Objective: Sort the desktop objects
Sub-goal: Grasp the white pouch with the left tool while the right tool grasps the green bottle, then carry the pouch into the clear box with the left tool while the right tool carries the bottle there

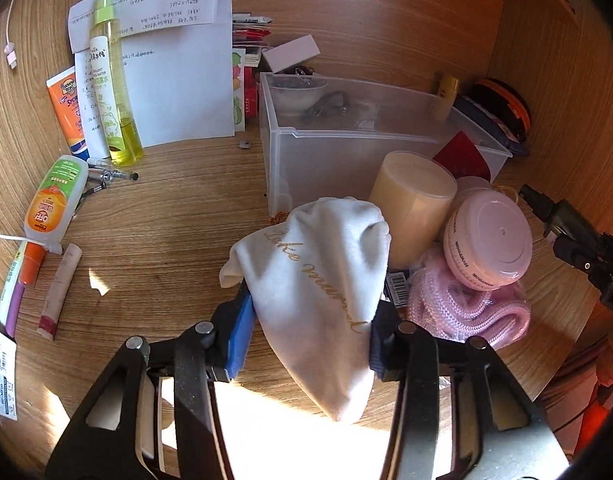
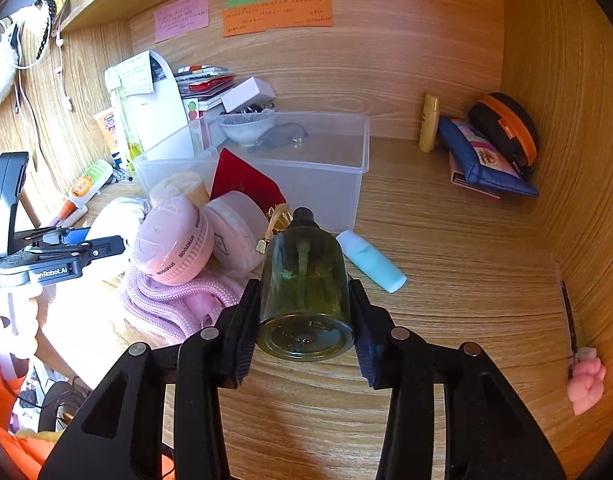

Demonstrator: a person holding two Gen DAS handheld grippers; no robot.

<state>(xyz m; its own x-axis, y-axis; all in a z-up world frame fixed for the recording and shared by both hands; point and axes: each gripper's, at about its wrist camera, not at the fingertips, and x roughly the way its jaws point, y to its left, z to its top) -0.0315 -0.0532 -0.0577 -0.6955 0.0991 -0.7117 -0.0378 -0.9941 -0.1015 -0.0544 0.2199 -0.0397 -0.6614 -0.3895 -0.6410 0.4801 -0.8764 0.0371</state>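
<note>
So the left tongs [image 1: 310, 320] are clamped on a white cloth pouch [image 1: 318, 280] with gold script on it, held up over the bench [image 1: 166, 220], blue pads pressing in from both sides. Right behind the pouch there's a cream jar [image 1: 412, 200], a pink round tub [image 1: 488, 240] sitting on a pink rope bundle [image 1: 466, 308], and the clear plastic bin [image 1: 346, 148] toward the back of the bench with a small bowl [image 1: 298, 96] inside. Over at the left edge lie a yellow spray bottle [image 1: 112, 80] and an orange tube [image 1: 66, 108] on some papers. The right tongs [image 2: 304, 312] grip a green glass bottle [image 2: 304, 292] by its sides, base toward the camera, just beside a light blue tube [image 2: 372, 260] lying on the bench.
</note>
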